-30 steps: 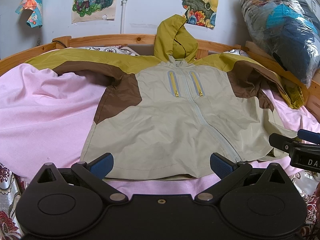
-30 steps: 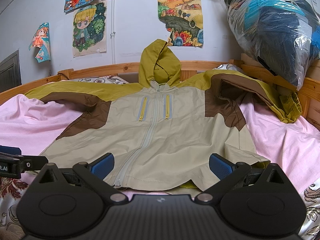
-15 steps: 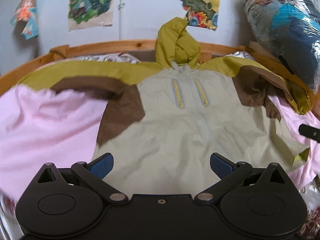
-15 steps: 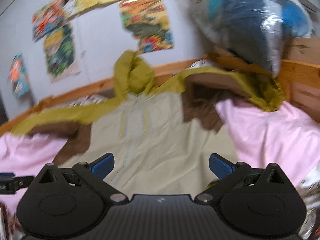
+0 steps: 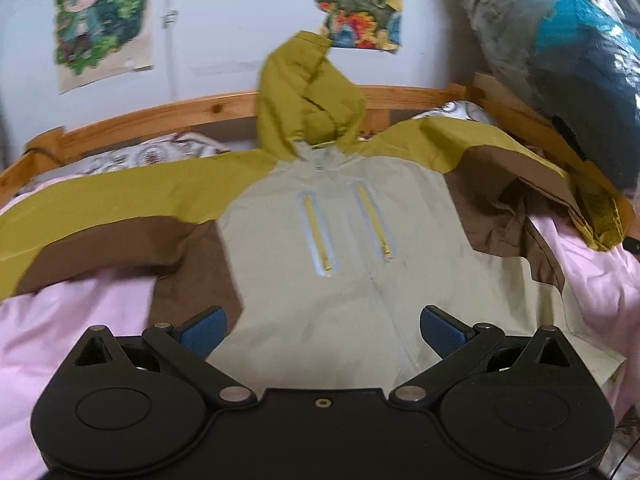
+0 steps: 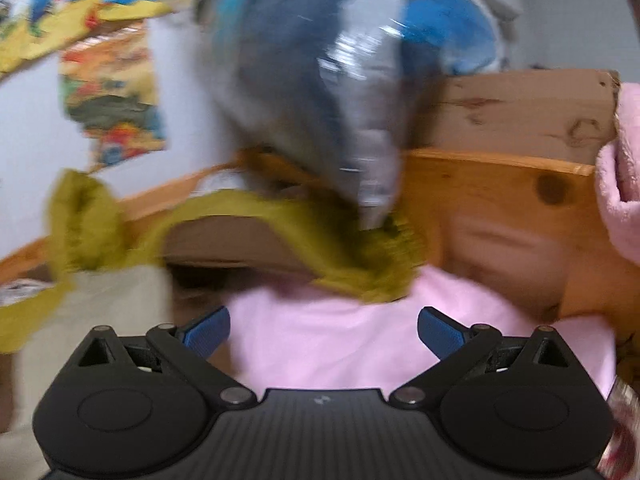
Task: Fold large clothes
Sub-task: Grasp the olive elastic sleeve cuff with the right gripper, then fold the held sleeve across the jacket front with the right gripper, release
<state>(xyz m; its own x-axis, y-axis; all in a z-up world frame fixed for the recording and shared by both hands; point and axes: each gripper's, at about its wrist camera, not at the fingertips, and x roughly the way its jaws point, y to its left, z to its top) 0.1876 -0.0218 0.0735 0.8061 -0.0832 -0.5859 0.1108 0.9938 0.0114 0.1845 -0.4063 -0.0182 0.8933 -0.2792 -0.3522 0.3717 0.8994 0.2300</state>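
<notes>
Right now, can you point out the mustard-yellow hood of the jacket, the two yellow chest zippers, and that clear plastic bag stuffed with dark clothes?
mustard-yellow hood (image 5: 308, 96), left wrist view, middle of its front.
yellow chest zippers (image 5: 318, 236), left wrist view, the left zipper's strip.
clear plastic bag (image 5: 560, 64), left wrist view, its bulging side.

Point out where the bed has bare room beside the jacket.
Bare pink sheet lies below the jacket's spread sleeve, and more pink sheet between the other sleeve's cuff and the wooden board. The bagged clothes crowd that corner.
</notes>
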